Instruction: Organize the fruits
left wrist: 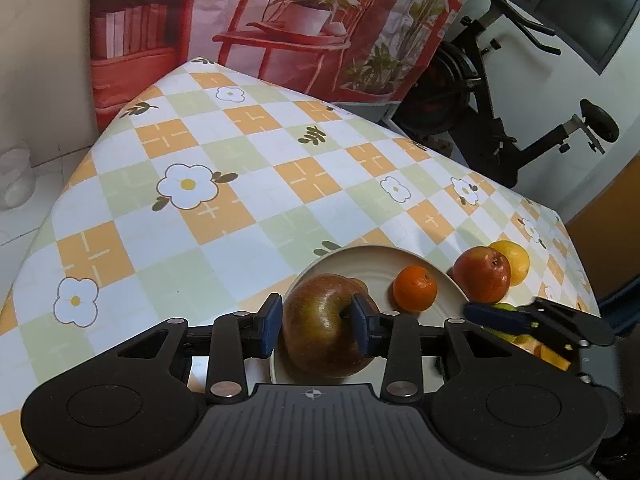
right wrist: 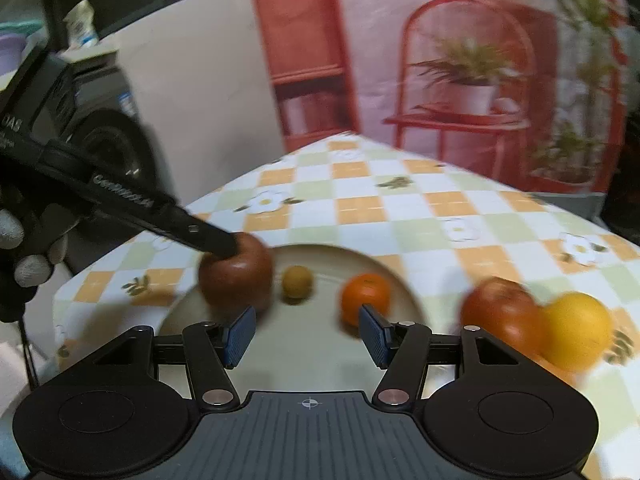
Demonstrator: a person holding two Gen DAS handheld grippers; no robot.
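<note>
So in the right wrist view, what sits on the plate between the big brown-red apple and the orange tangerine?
A small yellow-green fruit lies on the plate between the big apple and the tangerine; only the right wrist view shows it.

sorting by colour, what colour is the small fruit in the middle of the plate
Yellowish-green, a small round fruit on the cream plate; shows best in the right wrist view.

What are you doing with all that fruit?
A person is sorting fruit with a tool in each hand. The left tool is around a big brownish apple on the white plate, beside a small orange. The right tool is empty. A red apple and a lemon wait on the table.
</note>
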